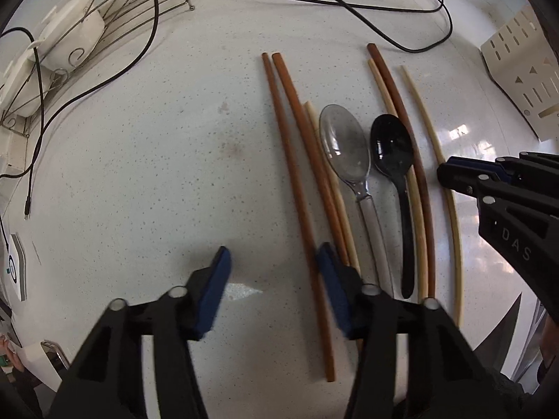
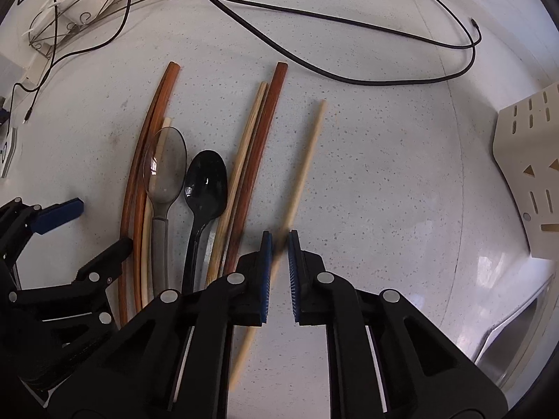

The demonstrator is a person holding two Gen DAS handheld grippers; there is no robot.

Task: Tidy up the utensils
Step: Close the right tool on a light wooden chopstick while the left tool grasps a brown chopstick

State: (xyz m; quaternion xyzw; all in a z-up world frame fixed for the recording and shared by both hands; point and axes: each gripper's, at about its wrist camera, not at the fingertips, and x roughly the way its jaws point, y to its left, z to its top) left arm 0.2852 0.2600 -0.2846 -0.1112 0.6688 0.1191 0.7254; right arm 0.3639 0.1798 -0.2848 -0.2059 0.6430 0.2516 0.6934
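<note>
Surveying the speckled counter (image 2: 367, 174) from left to right: a wire dish rack (image 1: 115, 17) with white crockery stands at the far left, black cables (image 2: 314, 66) trail across the back, and a perforated cream utensil holder (image 2: 524, 174) stands at the far right, well apart from the utensils. All utensils lie loose on the counter in a rough row. The left gripper (image 1: 272, 279) points down over the near end of the brown chopsticks (image 1: 297, 192), its fingers apart with one brown stick lying between them; the pads do not appear to press on it. Beside those sticks lie a pale chopstick, a clear spoon (image 1: 346, 146), a black spoon (image 1: 393, 146), then a mixed pale and brown pair (image 2: 244, 181). The right gripper (image 2: 278, 244) has its fingers brought together on the lone pale chopstick (image 2: 307, 160), the rightmost item, lying apart from the rest; the stick is blurred at the pads, so whether it has left the surface cannot be told. Assessment: nothing visibly sits in the holder, whose interior is not shown; sorting is judged at an early stage, with every utensil outstanding.
</note>
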